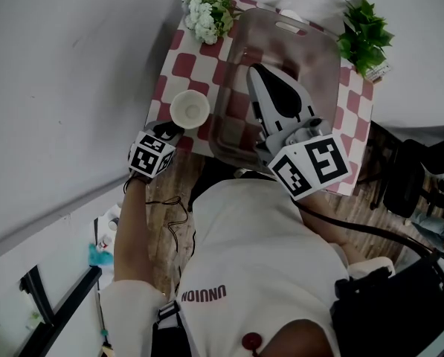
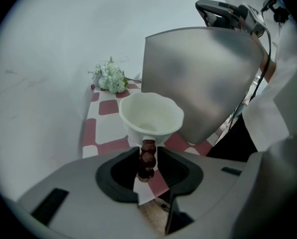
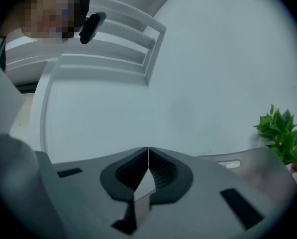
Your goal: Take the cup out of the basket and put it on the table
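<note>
A white cup [image 1: 190, 110] with a wavy rim stands upright on the red-and-white checked tablecloth [image 1: 183, 65], left of the grey translucent basket [image 1: 320, 58]. In the left gripper view the cup [image 2: 150, 116] sits just ahead of my left gripper [image 2: 148, 153]. Its dark red beaded handle [image 2: 148, 161] lies between the jaws, which stand a little apart from it. In the head view my left gripper [image 1: 169, 130] is at the table's near left edge. My right gripper [image 1: 260, 71] hovers over the basket, and in its own view my right gripper [image 3: 148, 151] is shut on nothing.
White flowers [image 1: 207, 10] lie at the table's far left corner and a green plant [image 1: 364, 34] at the far right. The basket [image 2: 203, 78] rises close to the cup's right. A white wall backs the table. Dark chairs and bags stand on the floor at the right.
</note>
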`<state>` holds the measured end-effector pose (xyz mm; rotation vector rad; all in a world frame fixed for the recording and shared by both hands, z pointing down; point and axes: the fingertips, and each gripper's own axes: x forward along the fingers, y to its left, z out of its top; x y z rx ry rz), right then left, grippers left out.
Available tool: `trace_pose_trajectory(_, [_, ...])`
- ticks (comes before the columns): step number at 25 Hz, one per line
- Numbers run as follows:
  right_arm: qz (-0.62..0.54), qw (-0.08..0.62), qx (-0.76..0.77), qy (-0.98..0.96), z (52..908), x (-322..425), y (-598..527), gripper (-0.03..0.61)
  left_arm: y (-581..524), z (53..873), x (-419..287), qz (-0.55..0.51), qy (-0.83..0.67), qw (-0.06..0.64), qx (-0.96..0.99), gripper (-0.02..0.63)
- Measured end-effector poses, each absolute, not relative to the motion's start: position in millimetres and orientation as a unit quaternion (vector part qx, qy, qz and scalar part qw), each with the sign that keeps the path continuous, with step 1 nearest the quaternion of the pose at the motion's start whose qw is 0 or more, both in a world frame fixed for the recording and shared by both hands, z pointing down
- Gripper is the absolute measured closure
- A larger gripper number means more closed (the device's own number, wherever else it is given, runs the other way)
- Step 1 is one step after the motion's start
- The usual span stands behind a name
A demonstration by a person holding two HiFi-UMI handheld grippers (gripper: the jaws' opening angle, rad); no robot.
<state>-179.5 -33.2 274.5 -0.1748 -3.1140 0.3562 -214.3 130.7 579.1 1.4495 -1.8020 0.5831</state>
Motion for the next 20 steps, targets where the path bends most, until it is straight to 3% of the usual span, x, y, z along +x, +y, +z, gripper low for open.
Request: trace_pose_trajectory(20, [0.113, 0.000, -0.071, -0.991, 274.8, -179.8, -27.6, 0.560, 147.3, 530.8, -215.1, 0.193, -0.747, 0.326, 0.547, 0.499])
